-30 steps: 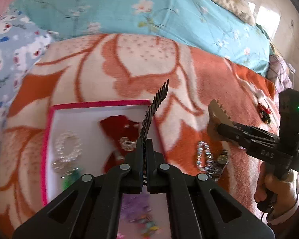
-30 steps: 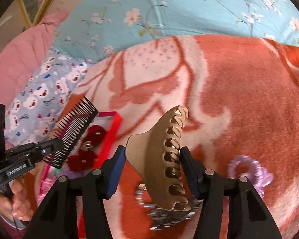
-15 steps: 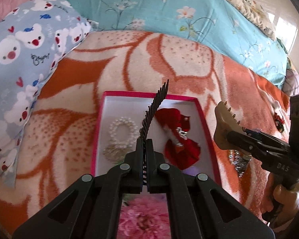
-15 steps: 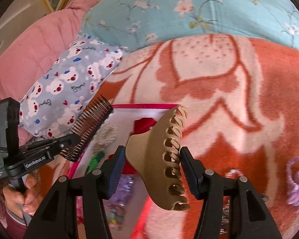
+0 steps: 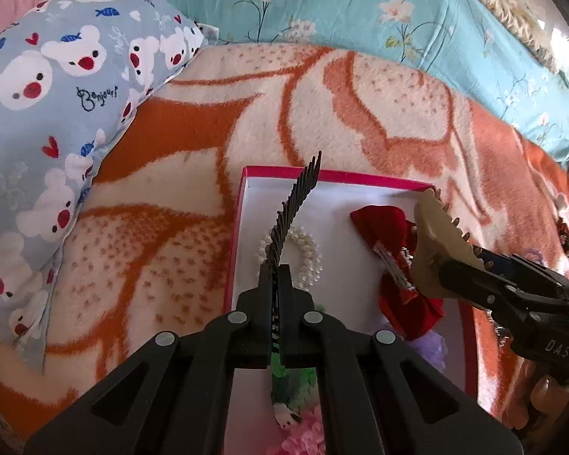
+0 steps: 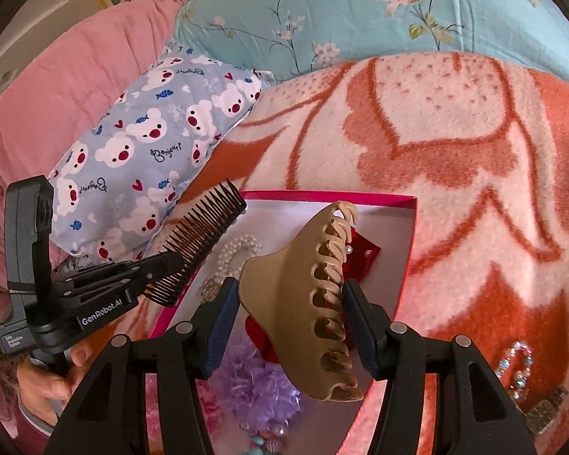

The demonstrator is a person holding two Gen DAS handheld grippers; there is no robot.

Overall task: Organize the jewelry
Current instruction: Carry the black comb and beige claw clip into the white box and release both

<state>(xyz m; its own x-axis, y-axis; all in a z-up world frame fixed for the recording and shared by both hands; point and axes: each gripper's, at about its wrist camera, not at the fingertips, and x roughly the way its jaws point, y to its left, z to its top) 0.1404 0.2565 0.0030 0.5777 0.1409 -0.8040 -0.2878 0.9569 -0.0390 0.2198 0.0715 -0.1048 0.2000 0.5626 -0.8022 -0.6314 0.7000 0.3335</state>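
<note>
My left gripper is shut on a dark comb, which sticks up over the pink-rimmed white box. My right gripper is shut on a tan claw hair clip, also above the box. Inside the box lie a pearl bracelet, a red bow clip, a purple scrunchie and pink and green pieces. From the right wrist view the left gripper and its comb hover at the box's left edge. From the left wrist view the right gripper and clip hover over the red bow.
The box rests on an orange and cream blanket. A blue bear-print pillow lies at left, a teal floral pillow behind. A beaded bracelet and a small watch-like piece lie on the blanket right of the box.
Both grippers have swung left and slightly down, from the blanket beside the box to over it. The box now sits centred under both. Comb and claw clip stay gripped.
</note>
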